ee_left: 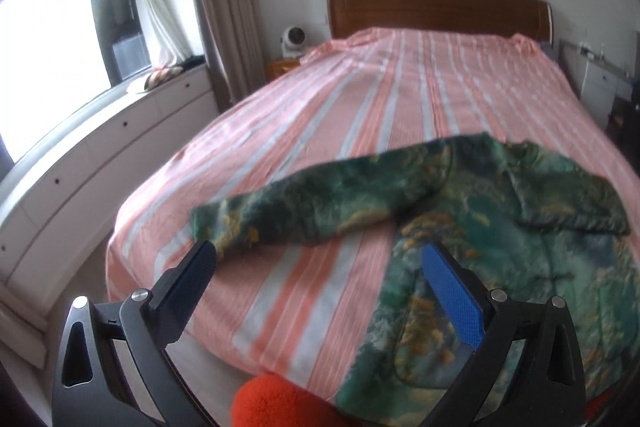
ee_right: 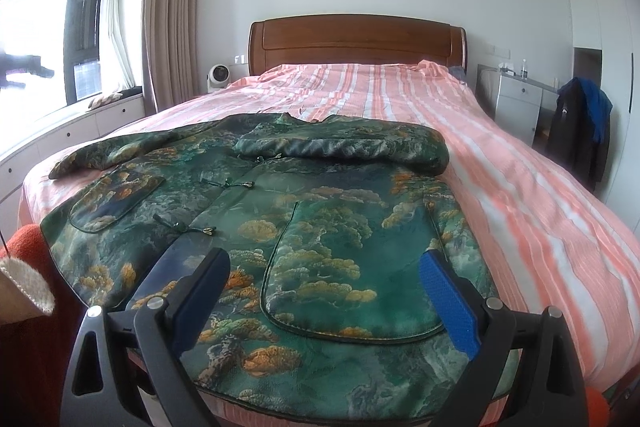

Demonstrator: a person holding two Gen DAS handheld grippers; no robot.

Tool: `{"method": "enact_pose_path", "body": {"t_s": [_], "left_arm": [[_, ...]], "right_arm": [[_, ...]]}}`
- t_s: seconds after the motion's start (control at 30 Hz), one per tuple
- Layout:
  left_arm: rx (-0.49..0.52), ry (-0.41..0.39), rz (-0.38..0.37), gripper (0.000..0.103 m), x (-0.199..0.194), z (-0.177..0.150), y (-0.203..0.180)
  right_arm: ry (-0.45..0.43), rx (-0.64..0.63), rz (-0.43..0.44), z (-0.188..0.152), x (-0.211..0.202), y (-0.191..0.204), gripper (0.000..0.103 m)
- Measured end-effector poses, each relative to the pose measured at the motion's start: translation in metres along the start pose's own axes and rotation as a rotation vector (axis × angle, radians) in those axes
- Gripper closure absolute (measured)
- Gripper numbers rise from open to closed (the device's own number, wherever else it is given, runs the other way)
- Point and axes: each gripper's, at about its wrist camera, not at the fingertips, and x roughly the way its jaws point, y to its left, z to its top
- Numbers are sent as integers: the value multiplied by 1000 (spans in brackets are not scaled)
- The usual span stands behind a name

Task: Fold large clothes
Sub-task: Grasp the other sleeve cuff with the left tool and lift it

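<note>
A green patterned jacket (ee_right: 280, 203) with gold clouds lies face up at the foot of the bed (ee_right: 520, 163). Its right sleeve (ee_right: 344, 143) is folded across the chest. The left sleeve (ee_left: 304, 203) stretches out to the side over the striped sheet. My left gripper (ee_left: 318, 259) hangs open above the sheet between that sleeve's cuff and the jacket's hem, holding nothing. Over the jacket's lower front, by a round pocket (ee_right: 352, 267), my right gripper (ee_right: 324, 263) is open and empty too.
A wooden headboard (ee_right: 356, 43) closes the far end of the bed. White window cabinets (ee_left: 100, 155) run along the left side. A white nightstand (ee_right: 516, 103) and a chair with dark clothes (ee_right: 580, 131) stand on the right. An orange sleeve (ee_left: 272, 403) shows at the bottom edge.
</note>
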Motion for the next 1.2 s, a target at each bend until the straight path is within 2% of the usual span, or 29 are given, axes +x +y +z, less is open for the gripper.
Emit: {"method": "enact_pose_path", "body": {"t_s": [0.2,0.4,0.63,0.83,0.97,1.1,1.17,1.2], "left_arm": [[6,53,15,0,20,-9,-2],[-73,115,-10,0,60,-12,10],[-382,214,-66,0,124,-10,73],[-679,363,-102,1,198,-29,131],[-783,375,-122,1,234,-42,145],[-842,352,-183,2,255,-41,140],[-855,306,-157,13,259,-35,136],[-853,283,-150,44,260,-29,134]], "right_arm": [[6,-3,1,0,2,1,8],[11,-13,13,-1,4,4,8],[16,-1,12,-1,6,1,8],[29,-13,15,-2,9,5,8],[38,-35,18,-3,10,10,8],[48,-49,20,-4,13,14,8],[50,-53,19,-5,13,15,8],[51,-53,20,-5,13,15,8]]}}
